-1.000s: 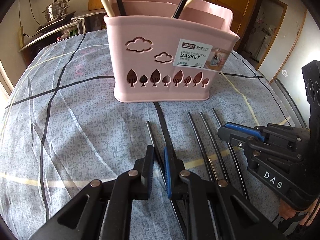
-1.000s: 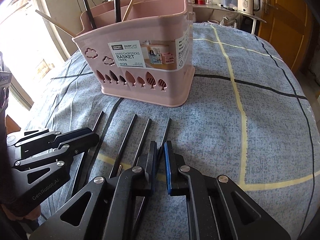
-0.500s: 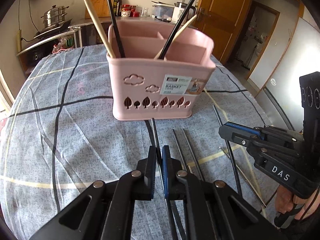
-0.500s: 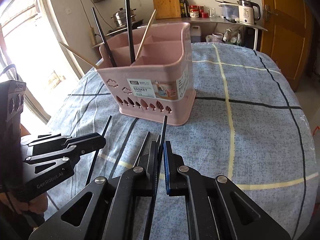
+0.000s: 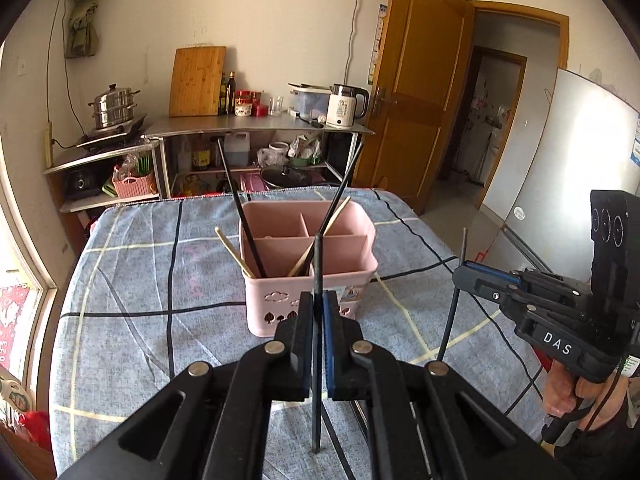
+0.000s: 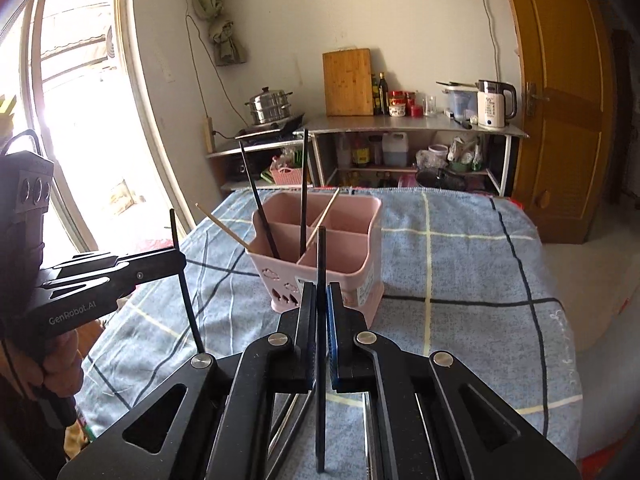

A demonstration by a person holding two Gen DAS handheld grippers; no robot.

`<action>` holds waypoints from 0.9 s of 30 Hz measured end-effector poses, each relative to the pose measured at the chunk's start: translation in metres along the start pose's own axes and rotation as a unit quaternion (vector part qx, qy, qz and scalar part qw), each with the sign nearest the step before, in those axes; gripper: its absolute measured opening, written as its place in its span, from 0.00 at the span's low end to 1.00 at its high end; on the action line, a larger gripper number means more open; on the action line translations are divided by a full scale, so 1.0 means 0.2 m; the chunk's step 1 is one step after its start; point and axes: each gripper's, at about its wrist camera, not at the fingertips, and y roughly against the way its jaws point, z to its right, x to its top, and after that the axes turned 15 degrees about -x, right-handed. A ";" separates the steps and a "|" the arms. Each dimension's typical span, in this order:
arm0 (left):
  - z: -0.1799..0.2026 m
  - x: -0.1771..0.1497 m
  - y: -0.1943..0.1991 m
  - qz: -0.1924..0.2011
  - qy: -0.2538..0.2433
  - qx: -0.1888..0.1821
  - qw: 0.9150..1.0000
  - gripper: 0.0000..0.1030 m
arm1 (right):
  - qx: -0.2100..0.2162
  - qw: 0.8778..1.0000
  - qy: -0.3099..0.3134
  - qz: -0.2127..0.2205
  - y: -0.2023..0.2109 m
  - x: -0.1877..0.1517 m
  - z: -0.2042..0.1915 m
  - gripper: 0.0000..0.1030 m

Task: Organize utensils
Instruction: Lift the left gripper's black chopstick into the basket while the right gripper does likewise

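Left hand-held gripper (image 5: 318, 312): clamping tight on a black chopstick (image 5: 317, 264), which is standing near upright in front of the pink basket (image 5: 320, 280).
Right hand-held gripper (image 6: 322, 304): pinching closed on a second black chopstick (image 6: 321, 256), likewise in front of the basket.
Basket: sitting on the bench (image 5: 132, 300) with its blue checked cloth, holding black and wooden chopsticks leaning in its near compartments.
Left wrist view only: showing the right hand-held gripper to the right of the basket, its chopstick hanging below the jaws, and a person's hand (image 5: 560, 390) gripping the handle.
Right wrist view only: showing the left hand-held gripper left of the basket, plus loose chopsticks (image 6: 292, 412) lying on the cloth nearer than the basket.
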 end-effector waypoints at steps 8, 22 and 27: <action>0.03 0.03 0.05 0.009 -0.008 -0.001 1.000 0.05 | -0.004 1.000 0.006 0.023 0.08 0.04 0.00 0.04; 0.03 0.03 0.11 0.013 -0.008 -0.013 1.000 0.05 | 0.002 0.999 0.019 0.034 0.13 0.06 -0.01 0.04; 0.03 0.07 0.13 0.016 -0.011 -0.012 1.000 0.05 | 0.007 0.999 0.024 0.041 0.13 0.10 -0.03 0.04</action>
